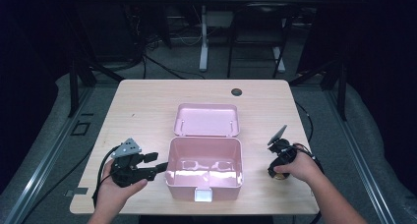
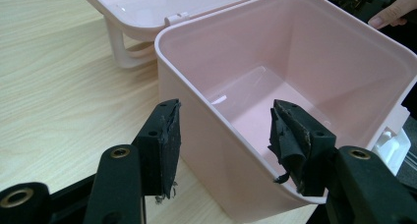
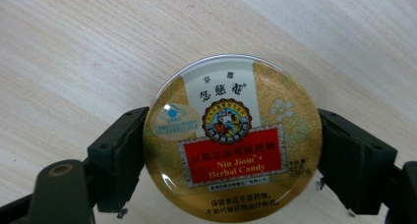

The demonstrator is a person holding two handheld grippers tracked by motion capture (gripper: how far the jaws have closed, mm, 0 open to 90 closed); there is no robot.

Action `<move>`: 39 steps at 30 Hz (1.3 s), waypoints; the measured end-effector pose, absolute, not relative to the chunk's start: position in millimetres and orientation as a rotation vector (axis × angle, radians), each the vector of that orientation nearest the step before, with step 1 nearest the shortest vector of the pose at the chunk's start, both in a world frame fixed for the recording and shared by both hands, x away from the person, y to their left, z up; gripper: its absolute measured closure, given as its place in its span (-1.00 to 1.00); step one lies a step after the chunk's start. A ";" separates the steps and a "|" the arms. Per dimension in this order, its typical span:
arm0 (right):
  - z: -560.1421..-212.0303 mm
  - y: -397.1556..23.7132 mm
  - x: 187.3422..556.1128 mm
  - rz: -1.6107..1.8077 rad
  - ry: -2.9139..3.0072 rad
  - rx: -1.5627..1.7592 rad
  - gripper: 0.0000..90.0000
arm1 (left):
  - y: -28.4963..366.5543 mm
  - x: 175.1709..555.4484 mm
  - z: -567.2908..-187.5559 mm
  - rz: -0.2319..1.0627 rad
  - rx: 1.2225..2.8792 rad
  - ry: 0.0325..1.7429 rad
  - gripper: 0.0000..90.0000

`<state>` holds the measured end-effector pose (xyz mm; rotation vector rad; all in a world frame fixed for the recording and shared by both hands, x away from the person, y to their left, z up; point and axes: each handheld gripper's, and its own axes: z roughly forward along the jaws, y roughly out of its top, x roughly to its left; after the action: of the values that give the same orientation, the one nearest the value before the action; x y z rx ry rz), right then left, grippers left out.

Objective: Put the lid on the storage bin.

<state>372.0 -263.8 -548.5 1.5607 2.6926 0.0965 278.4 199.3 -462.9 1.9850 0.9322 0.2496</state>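
An open pink box (image 1: 187,188) stands at the middle of the table with its lid (image 1: 206,120) flipped flat behind it. My left gripper (image 1: 160,166) is at the box's left wall. In the left gripper view the box (image 2: 314,52) is empty, and my left gripper (image 2: 223,116) is open, one jaw outside the wall and one inside. To the right of the box, my right gripper (image 1: 280,175) points down at a round gold candy tin (image 1: 282,178). In the right gripper view, the gripper (image 3: 231,150) is shut on the tin (image 3: 231,111), with a pad (image 3: 125,155) pressed against each side.
The wooden table (image 1: 137,111) has bare room to the left, right and behind the box. A black round grommet (image 1: 237,92) sits near its far edge. The box's white front latch (image 1: 203,195) faces the near edge. Dark frame posts and cables lie beyond the table.
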 end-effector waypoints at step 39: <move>-527.3 -250.2 371.3 0.072 2.731 1.501 -0.56 | 199.9 278.7 -463.4 0.248 1.983 0.939 0.01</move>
<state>371.3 -250.2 -527.3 1.5008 2.7315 0.0717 278.7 199.9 -463.4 1.9834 0.9386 0.2482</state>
